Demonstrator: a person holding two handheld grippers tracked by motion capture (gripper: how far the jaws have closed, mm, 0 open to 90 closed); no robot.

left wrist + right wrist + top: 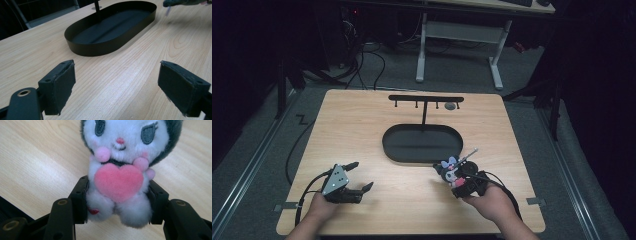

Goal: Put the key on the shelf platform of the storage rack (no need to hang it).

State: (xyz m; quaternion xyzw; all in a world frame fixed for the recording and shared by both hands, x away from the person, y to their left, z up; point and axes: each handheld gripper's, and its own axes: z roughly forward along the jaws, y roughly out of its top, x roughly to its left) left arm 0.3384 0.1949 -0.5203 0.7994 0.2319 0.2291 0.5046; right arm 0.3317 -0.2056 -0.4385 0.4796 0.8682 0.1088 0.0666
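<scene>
Two forearms at the bottom edge of the high view, each hand carrying a two-jaw gripper over the pale wooden table (362, 125). Left gripper (360, 180) near the table's front left corner, low over the wood, jaws spread wide with bare tabletop between them; pads (58, 86) clear of everything in the left gripper view. Right gripper (457, 187) near the front right, jaws pinching a small plush toy (451, 172) at its lower body. Toy detail in the right gripper view: white face (125, 135) with dark embroidered eyes, dark hood, pink heart (118, 181) clasped at the chest, white legs bulging below the pads (80, 200) on either side. Toy upright in the grip, facing the gripper camera; contact with the wood not discernible. Thin stick-like part (469, 154) projecting from the toy toward the tray. Black oval tray (388, 145) at mid-table, just beyond the toy and apart from it, bearing a slim black post (425, 112) topped by a crossbar with small hooks (426, 98). Same tray (75, 48) ahead of the left gripper, interior dark and smooth. Grey floor and white desk legs (419, 55) beyond the far table edge.
</scene>
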